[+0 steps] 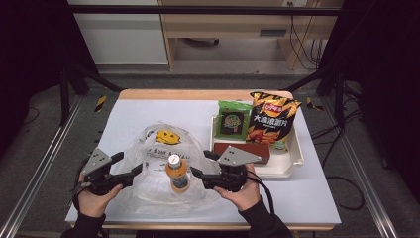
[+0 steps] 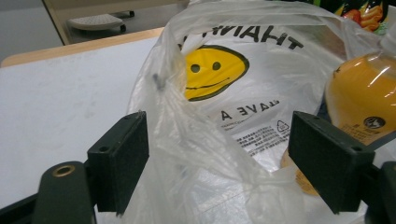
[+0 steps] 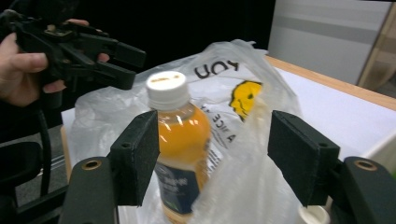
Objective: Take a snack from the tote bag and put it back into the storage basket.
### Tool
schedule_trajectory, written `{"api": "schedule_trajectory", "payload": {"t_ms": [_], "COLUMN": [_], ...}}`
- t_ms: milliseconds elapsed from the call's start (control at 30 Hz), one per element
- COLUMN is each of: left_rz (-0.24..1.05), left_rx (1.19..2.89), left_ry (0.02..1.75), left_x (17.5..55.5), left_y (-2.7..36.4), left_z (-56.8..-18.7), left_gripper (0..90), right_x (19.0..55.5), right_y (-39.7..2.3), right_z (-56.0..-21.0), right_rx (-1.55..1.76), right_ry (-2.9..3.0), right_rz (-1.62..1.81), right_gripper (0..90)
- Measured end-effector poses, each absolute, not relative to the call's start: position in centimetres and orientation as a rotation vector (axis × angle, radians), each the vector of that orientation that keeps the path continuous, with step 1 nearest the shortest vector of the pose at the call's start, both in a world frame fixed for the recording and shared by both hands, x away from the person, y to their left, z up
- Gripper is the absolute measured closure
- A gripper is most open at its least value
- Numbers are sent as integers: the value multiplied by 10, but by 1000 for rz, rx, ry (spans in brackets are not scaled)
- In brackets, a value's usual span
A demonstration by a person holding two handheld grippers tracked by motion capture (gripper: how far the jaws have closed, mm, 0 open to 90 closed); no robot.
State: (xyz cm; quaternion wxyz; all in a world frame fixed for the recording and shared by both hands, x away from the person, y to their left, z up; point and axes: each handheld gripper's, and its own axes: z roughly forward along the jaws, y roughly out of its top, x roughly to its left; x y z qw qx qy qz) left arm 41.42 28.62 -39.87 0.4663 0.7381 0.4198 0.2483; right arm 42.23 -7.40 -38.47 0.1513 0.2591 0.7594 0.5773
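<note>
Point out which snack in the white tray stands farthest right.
The orange chip bag stands farthest right in the white tray. It is the tallest pack; the green packet leans at its left, and the brown box lies in front of them.

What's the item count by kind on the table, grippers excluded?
Plastic bag: 1
Orange drink bottle: 1
White tray: 1
Chip bag: 1
Green snack packet: 1
Brown box: 1
Total: 6
</note>
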Motion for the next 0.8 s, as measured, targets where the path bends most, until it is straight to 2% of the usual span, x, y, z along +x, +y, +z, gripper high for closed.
{"api": "schedule_trajectory", "payload": {"t_ms": [467, 800], "left_rz": [594, 556], "left_rx": [1844, 1899], "left_ry": [1081, 1092], "left_x": [407, 410], "left_y": [302, 299], "left_z": [-418, -436], "left_gripper": [225, 233], "right_x": [423, 444], "right_y": [-36, -17], "right_z": [-395, -415], "right_rx": [636, 630], "right_ry": [2331, 2424], "right_rz": [1636, 1544], "right_gripper": [308, 252]}}
